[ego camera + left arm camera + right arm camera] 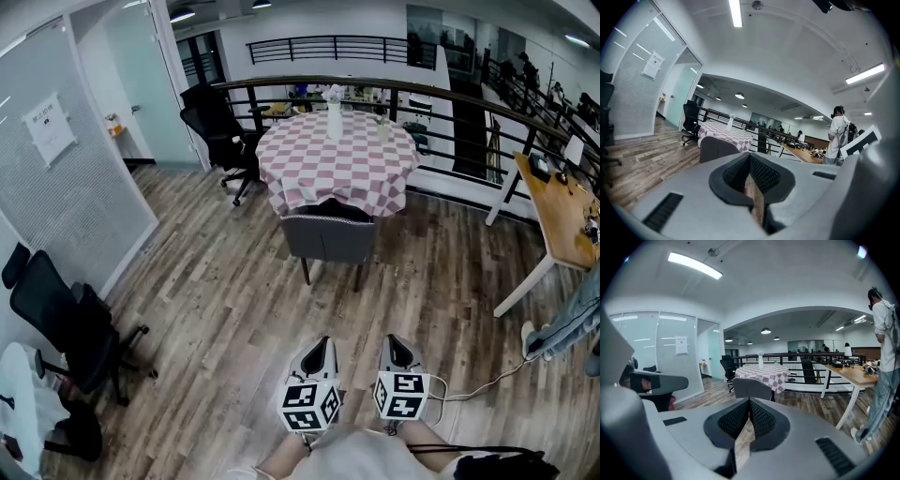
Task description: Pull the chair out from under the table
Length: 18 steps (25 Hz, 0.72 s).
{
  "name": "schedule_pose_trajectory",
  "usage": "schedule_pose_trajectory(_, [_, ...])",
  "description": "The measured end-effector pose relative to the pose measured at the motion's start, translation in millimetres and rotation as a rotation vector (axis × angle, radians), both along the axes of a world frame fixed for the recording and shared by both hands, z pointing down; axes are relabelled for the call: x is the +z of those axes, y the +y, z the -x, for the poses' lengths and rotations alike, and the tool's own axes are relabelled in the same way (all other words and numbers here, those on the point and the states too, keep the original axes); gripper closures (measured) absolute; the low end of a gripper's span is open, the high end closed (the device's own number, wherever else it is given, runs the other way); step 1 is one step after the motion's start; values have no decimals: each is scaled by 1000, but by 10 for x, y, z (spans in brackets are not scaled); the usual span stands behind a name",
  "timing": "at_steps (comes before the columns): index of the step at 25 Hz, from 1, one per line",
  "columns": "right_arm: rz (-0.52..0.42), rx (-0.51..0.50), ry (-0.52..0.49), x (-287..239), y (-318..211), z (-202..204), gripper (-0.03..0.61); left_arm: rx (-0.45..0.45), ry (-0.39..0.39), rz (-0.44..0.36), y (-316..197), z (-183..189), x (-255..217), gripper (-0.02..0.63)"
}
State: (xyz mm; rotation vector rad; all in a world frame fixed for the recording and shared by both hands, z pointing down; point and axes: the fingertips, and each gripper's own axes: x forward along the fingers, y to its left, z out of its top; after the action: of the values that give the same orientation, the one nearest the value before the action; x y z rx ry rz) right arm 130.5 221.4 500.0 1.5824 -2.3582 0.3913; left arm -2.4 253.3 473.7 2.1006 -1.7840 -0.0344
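Observation:
A grey upholstered chair (pixel 330 236) stands tucked against the near side of a round table (pixel 337 159) with a red and white checked cloth. The same chair (pixel 717 149) shows small in the left gripper view and, as the chair (pixel 751 388), in the right gripper view. Both grippers hang close to my body, well short of the chair. My left gripper (pixel 321 349) is shut with nothing in it, its pads touching. My right gripper (pixel 397 345) looks shut too, and holds nothing.
Black office chairs stand at the far left (pixel 220 131) and near left (pixel 70 323). A wooden desk (pixel 561 211) and a person's leg (pixel 567 323) are at the right. A railing (pixel 450 103) runs behind the table. A cable (pixel 478 382) trails across the wood floor.

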Motion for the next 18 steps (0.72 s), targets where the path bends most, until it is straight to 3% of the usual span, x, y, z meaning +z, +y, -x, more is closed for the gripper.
schedule_pose_trajectory(11, [29,33,15,119,-37,32,561,20,10,30,-63,115,145,611])
schedule_pose_trajectory(18, [31,23,16,157,-336,77,560,0,24,36,-325,155,205,611])
